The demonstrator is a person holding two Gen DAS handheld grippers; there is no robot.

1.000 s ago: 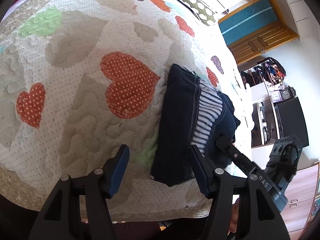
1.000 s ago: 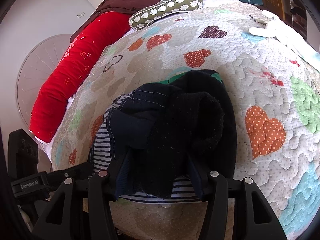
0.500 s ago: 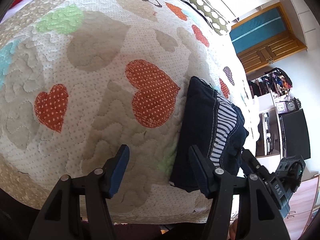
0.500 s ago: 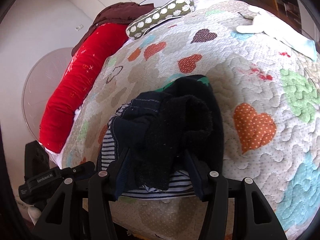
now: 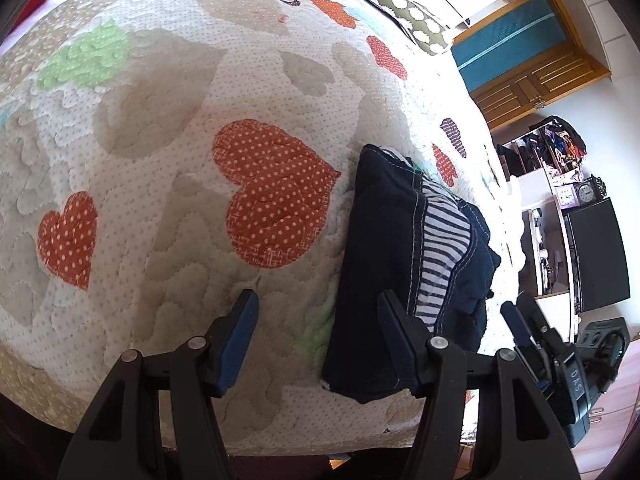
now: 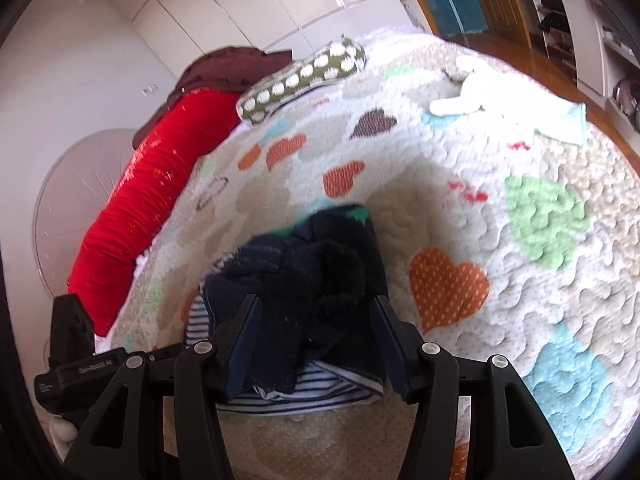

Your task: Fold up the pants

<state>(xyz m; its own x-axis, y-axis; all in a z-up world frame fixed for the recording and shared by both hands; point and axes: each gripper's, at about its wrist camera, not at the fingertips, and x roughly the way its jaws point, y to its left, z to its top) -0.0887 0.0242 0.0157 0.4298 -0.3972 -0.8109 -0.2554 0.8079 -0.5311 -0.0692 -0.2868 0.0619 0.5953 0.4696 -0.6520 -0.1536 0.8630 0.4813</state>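
The dark navy pants (image 5: 384, 264) with a blue-and-white striped lining lie folded in a compact bundle on the heart-patterned quilt (image 5: 168, 128). My left gripper (image 5: 316, 344) is open and empty, hovering over the quilt just left of the bundle's near end. My right gripper (image 6: 316, 344) is open, its jaws standing either side of the rumpled near edge of the pants (image 6: 320, 280) without closing on it. The right gripper also shows in the left wrist view (image 5: 540, 344) at the bundle's far side.
A red bolster (image 6: 152, 192) and a green spotted pillow (image 6: 304, 76) lie at the head of the bed. A white garment (image 6: 480, 96) lies on the far quilt. A wooden door (image 5: 528, 52), shelves and a dark monitor (image 5: 596, 252) stand beyond the bed.
My right gripper has drawn back and tilted up from the bundle, its view now blurred by motion. My left gripper has swung left and back again; the pants have stayed put.
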